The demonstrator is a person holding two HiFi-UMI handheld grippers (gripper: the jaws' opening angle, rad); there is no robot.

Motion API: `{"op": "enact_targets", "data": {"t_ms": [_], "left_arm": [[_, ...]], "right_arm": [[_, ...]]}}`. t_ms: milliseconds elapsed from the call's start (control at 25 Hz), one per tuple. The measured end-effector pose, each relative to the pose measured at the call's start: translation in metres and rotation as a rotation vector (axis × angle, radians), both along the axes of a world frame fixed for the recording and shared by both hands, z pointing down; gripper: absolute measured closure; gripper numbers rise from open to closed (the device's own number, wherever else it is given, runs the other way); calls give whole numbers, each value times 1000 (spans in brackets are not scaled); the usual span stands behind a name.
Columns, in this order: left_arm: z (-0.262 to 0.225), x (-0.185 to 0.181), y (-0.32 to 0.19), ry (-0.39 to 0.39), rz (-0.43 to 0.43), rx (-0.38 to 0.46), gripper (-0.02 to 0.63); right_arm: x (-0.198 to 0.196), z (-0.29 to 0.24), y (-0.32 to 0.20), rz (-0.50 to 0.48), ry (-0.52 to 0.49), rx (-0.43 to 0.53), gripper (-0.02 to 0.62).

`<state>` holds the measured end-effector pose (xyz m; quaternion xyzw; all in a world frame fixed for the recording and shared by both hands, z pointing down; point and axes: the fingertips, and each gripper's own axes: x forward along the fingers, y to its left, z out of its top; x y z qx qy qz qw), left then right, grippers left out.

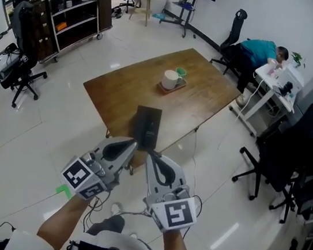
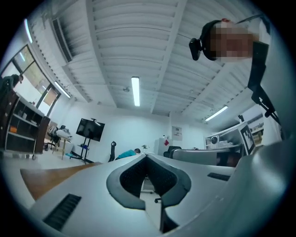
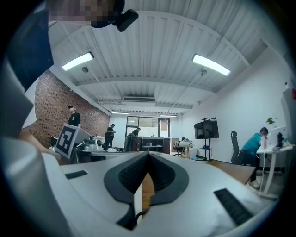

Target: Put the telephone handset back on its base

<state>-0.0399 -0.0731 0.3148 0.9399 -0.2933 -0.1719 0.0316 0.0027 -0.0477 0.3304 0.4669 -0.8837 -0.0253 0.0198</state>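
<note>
The dark telephone [image 1: 146, 127] lies at the near edge of the brown wooden table [image 1: 121, 90]; I cannot tell its handset from its base at this distance. Both grippers are held up side by side in front of me, their tips just short of the telephone in the head view. The left gripper [image 1: 134, 143] is shut with nothing between its jaws, and its own view [image 2: 147, 156] shows only the room and ceiling. Beside it, the right gripper [image 1: 149, 154] is likewise shut and empty [image 3: 148, 155]. Neither gripper view shows the telephone.
A white mug [image 1: 172, 79] on a saucer stands mid-table beside a small green thing [image 1: 181, 71]. Black office chairs [image 1: 290, 165] crowd the right, where a person [image 1: 260, 52] leans over a white desk. Dark shelves [image 1: 74, 13] stand at the back left. Cables lie on the floor by my feet.
</note>
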Motion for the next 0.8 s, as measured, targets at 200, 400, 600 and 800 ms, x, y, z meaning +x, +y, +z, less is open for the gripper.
{"op": "enact_targets", "data": {"t_ms": [200, 400, 600, 800], "left_arm": [[-16, 19, 55, -37, -47, 34, 614], [-31, 27, 101, -34, -85, 73, 614], [-39, 28, 140, -56, -115, 108, 614], [-41, 36, 163, -51, -114, 110, 614]], "right_arm": [[19, -16, 46, -6, -12, 12, 591], [24, -23, 86, -32, -17, 30, 592], [22, -23, 119, -56, -27, 37, 592], [22, -22, 143, -71, -21, 49, 592]]}}
